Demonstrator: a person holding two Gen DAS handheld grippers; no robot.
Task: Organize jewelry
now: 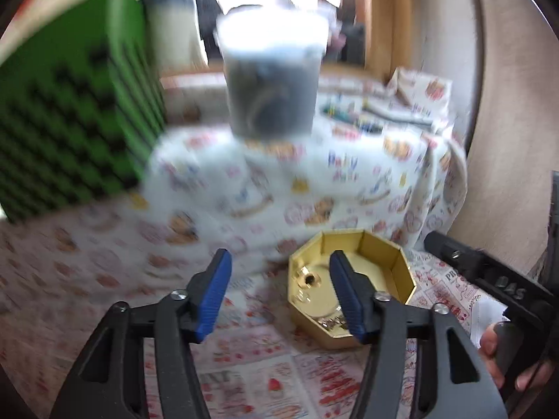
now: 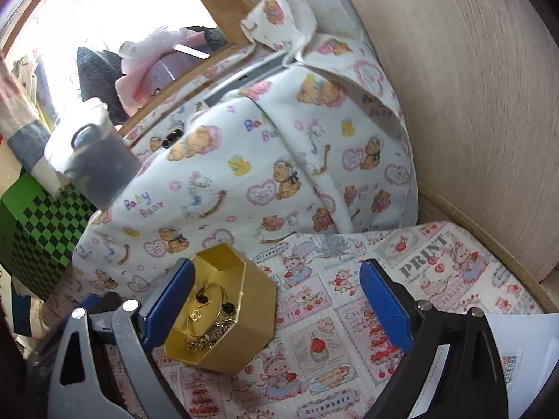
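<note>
Hovering over the gold box (image 2: 223, 310) on the printed cloth (image 2: 349, 314), left tool (image 1: 279, 293) half-wide and empty, right tool (image 2: 279, 307) wide and empty, jewelry (image 2: 209, 328) already lying inside the box, so this looks like a between-items step, next needing another loose piece found.

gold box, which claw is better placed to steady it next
Right, likely. The right claw stands open with the gold box between its pads, beside the left one. The left claw is open too, but only its right pad overlaps the box, which sits off to its right.
</note>
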